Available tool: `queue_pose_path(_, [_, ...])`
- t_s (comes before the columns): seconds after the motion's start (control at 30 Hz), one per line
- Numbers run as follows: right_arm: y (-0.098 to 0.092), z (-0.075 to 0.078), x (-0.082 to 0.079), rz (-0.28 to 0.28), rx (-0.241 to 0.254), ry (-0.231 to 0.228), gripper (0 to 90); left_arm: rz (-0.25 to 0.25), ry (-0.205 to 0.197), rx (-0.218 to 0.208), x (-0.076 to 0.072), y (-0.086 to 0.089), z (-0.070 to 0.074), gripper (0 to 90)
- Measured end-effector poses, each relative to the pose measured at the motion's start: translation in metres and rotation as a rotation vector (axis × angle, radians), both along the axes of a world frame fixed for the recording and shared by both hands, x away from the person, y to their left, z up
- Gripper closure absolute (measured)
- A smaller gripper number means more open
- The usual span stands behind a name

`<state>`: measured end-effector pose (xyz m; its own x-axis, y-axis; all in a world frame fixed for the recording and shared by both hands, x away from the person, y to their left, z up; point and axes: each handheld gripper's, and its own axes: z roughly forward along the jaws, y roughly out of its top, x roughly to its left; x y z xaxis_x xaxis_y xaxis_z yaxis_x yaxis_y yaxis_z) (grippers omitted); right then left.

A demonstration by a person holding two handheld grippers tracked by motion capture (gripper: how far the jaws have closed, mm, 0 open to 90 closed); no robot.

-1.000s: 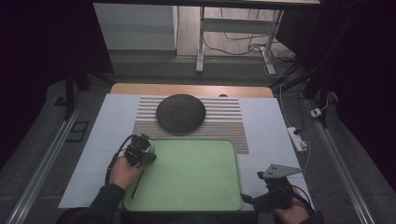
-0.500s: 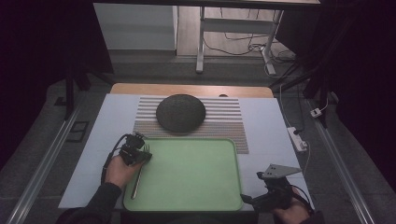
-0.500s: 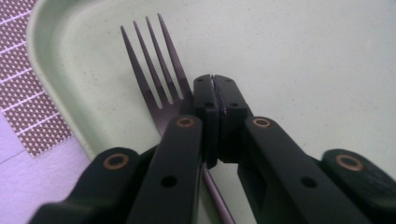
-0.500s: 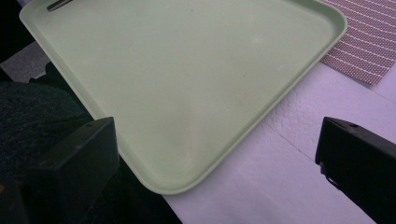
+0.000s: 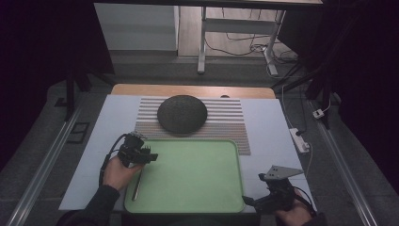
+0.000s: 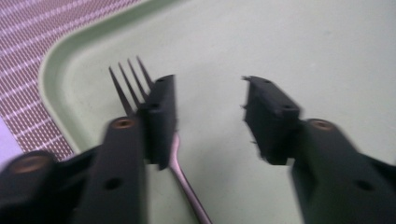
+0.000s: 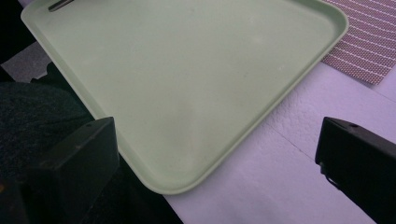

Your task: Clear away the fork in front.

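Note:
A metal fork (image 6: 183, 181) lies on the green tray (image 6: 289, 42) near its left rim, tines (image 6: 127, 83) pointing away. My left gripper (image 6: 208, 105) hovers just over it, open, with the fork running under its left jaw and nothing between the jaws. From above, the left gripper (image 5: 148, 157) sits at the tray's (image 5: 197, 188) far-left corner, above the fork (image 5: 137, 184). My right gripper (image 5: 252, 202) is at the tray's near-right corner, wide open and holding nothing. Its own view looks across the tray (image 7: 187, 84), between the jaws of the right gripper (image 7: 215, 137).
A dark round dome-shaped dish (image 5: 182, 114) rests on a striped mat (image 5: 226, 123) behind the tray. All of it lies on a pale sheet (image 5: 273, 122) over the table. A white power strip (image 5: 300, 140) is at the right edge.
My left gripper has shifted slightly left over the fork's head. The fork lies where it was on the tray. The right gripper has stayed still.

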<state>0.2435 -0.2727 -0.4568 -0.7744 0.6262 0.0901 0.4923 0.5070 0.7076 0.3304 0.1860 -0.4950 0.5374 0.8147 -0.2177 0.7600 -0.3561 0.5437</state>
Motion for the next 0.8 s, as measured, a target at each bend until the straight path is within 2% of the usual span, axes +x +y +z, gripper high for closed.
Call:
queue_pose_path(0.07, [0.0,0.0,0.0,-0.002,0.006,0.001,0.0,-0.017,-0.022,-0.014,-0.003,0.001,0.004,42.8])
queue_pose_path(0.17, [-0.001,0.0,0.0,-0.005,0.009,0.003,0.0,-0.039,-0.052,-0.062,-0.01,0.004,0.011,31.6])
queue_pose_path(0.27, [-0.001,0.0,0.0,-0.006,0.011,0.005,0.0,-0.04,-0.088,-0.086,-0.018,0.007,0.019,21.4])
queue_pose_path(0.37, [-0.001,0.0,0.001,-0.008,0.012,0.006,0.0,-0.061,-0.113,-0.095,-0.026,0.011,0.025,16.1])
queue_pose_path(0.53, [-0.001,0.0,0.001,-0.012,0.013,0.008,0.0,-0.059,-0.122,-0.122,-0.037,0.02,0.03,8.5])
queue_pose_path(0.8, [-0.002,0.0,0.001,-0.018,0.02,0.014,0.0,-0.046,-0.134,-0.172,-0.063,0.037,0.032,4.2])
